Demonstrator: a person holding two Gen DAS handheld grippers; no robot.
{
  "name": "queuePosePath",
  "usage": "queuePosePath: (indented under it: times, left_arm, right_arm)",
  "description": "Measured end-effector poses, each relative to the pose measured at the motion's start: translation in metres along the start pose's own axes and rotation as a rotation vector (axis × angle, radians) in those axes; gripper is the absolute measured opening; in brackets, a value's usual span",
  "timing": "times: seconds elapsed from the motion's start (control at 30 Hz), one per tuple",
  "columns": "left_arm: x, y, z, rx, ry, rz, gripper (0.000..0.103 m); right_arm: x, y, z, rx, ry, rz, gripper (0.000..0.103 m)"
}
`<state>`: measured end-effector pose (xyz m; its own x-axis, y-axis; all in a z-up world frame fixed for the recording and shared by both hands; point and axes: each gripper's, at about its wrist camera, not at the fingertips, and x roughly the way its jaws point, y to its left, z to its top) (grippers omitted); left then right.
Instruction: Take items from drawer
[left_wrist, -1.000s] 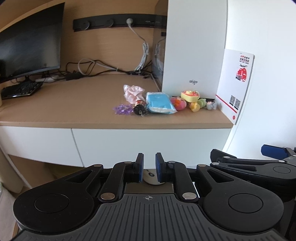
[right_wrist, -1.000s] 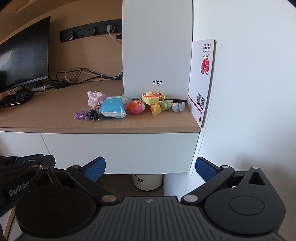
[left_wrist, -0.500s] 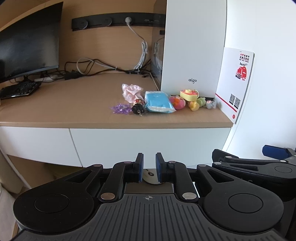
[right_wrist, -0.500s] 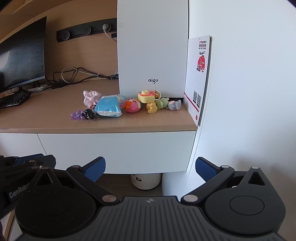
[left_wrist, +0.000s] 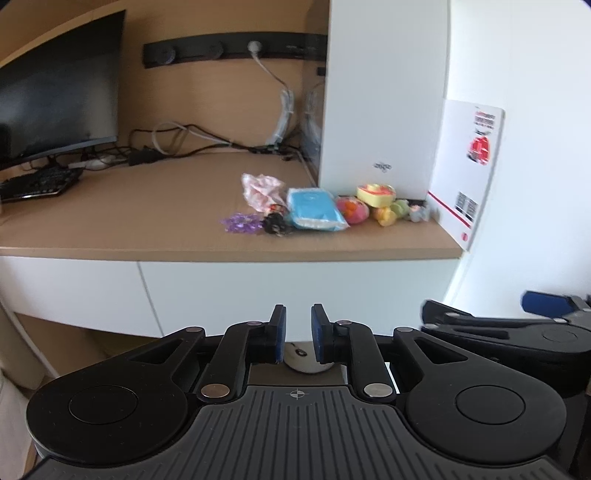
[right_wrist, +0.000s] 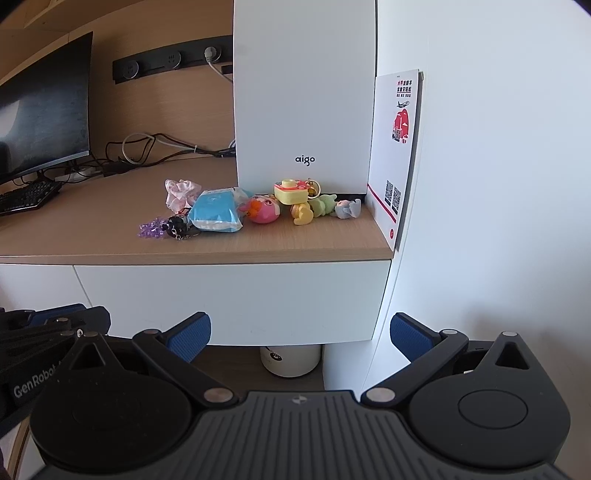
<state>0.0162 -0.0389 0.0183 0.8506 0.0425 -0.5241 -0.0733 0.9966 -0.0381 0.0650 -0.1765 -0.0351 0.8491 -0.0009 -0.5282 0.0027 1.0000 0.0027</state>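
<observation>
The white drawer front (left_wrist: 295, 291) (right_wrist: 229, 295) under the wooden desk top is closed. On the desk lie several small items: a blue packet (left_wrist: 314, 208) (right_wrist: 218, 210), a pink round toy (right_wrist: 263, 210), a yellow toy camera (right_wrist: 291, 191), purple beads (right_wrist: 151, 228) and a pink scrunchie (left_wrist: 260, 186). My left gripper (left_wrist: 297, 321) hovers in front of the drawer, below desk height, shut with nothing between its blue pads. My right gripper (right_wrist: 301, 328) is level with it to the right, open wide and empty.
A white computer tower (right_wrist: 303, 99) stands behind the items, with a white card (right_wrist: 397, 140) leaning on the wall to the right. A monitor (left_wrist: 55, 88), keyboard (left_wrist: 37, 182) and cables sit at the left. A white canister (right_wrist: 290, 360) stands under the desk.
</observation>
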Motion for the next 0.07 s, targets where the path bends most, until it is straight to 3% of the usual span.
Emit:
queuePosePath:
  times: [0.07]
  left_arm:
    - [0.0036,0.0025,0.0011,-0.022,0.020,-0.030,0.018]
  right_arm:
    - [0.0015,-0.0020,0.0003,0.001,0.001,-0.003,0.103]
